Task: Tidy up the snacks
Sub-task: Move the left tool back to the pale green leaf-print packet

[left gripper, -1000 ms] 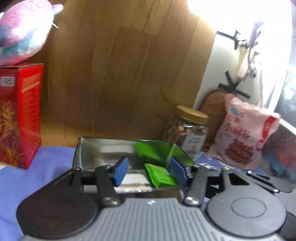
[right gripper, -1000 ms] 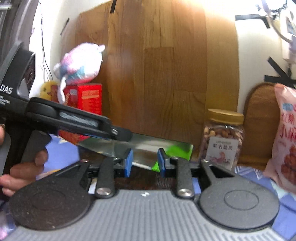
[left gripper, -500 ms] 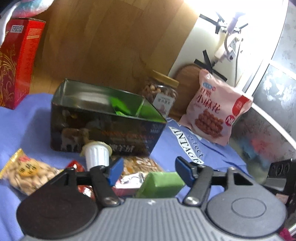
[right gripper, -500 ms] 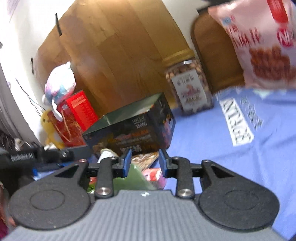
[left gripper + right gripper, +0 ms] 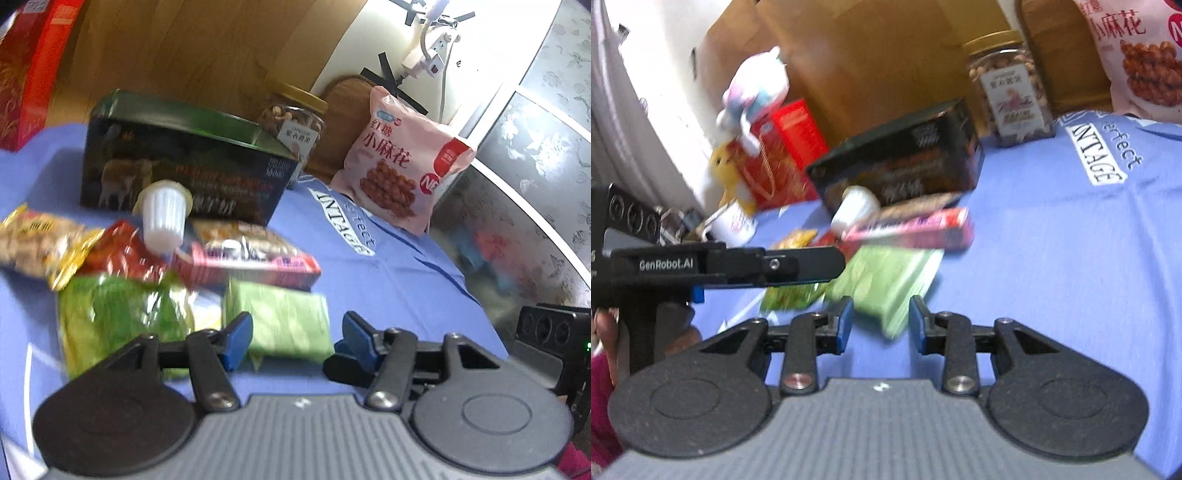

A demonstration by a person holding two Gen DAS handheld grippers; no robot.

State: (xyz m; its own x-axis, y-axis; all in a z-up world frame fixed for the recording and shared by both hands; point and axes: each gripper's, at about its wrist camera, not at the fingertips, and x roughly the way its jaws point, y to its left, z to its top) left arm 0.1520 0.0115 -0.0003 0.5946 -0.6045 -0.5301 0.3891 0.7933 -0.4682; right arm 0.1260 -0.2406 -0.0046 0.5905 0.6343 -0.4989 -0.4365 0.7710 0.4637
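Though looking down into the open tin a second ago, now looks low across a blue cloth [image 5: 388, 266] from well in front of it.

Left wrist view, largest first:
- Shows the dark rectangular tin [image 5: 184, 177] at 10 o'clock, lid off, with its contents hidden from this low angle.
- Has a tall red box [image 5: 26, 74] at the far 9 o'clock edge.
- Has a pink bag of fried twists [image 5: 399, 166] leaning at 1 o'clock.
- Has a gold-lidded nut jar [image 5: 295, 122] at 12 o'clock, just behind the tin.

Loose pile in front of the tin, blurred by motion:
- Flat pink-and-red box [image 5: 251, 258] near centre.
- Crinkly green bag [image 5: 122, 314] at 8 o'clock.
- Pale green wrapped packet [image 5: 280, 317] at 6 o'clock, touching the flat box.
- Yellow peanut packet [image 5: 33, 240] at 9 o'clock.
- Small white jelly cup [image 5: 164, 214] tipped on top of the pile.

Left gripper [image 5: 297, 328]: jaws spread wide and holding nothing, with the pale green packet lying between and just beyond the blue tips.

Right gripper [image 5: 881, 314]: jaws apart by a narrower gap, also empty, with the same packet's near corner just ahead of them.

Reads as one drop into the tin finished and a return for the next item. Probably means the pale green packet goes next, though cannot tell which gripper takes it. Leaves most of the pile unsorted.
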